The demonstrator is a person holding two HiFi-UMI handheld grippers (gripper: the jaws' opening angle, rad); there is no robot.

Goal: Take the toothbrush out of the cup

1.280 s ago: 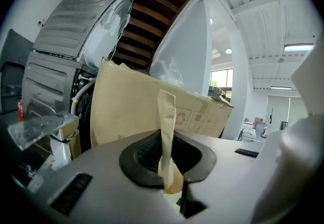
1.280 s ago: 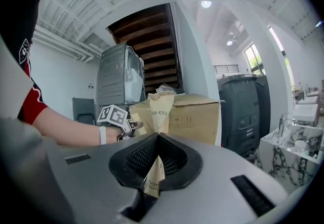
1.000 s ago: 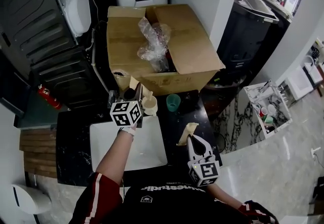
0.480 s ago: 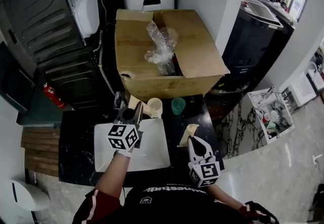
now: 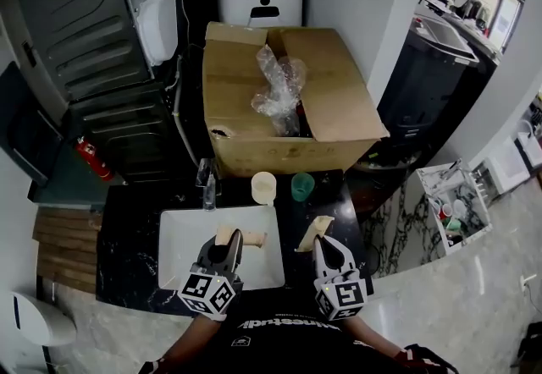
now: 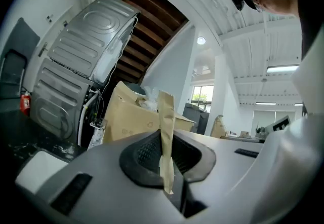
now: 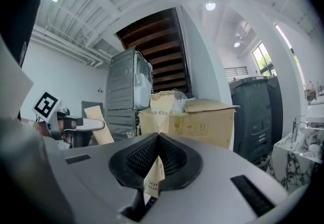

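Left tool (image 5: pixel 227 244), jaws narrow, pinched on a paper-sleeved toothbrush (image 6: pixel 165 116) over the white basin (image 5: pixel 178 245). Right tool (image 5: pixel 323 242) closed tight on a second sleeve (image 7: pixel 161 104) (print only partly legible), above the dark tabletop (image 5: pixel 127 228). Farther out, apart from both sleeves: cream cup (image 5: pixel 263 187) and green cup (image 5: pixel 302 186), just before the cardboard box (image 5: pixel 339 101).

Cream cup (image 5: pixel 263 187) upright, just before cardboard box (image 5: pixel 288 101). Tan paper-sleeved toothbrush (image 6: pixel 165 116) out of it, clamped in left gripper (image 5: pixel 227 245) jaws, well short of box.
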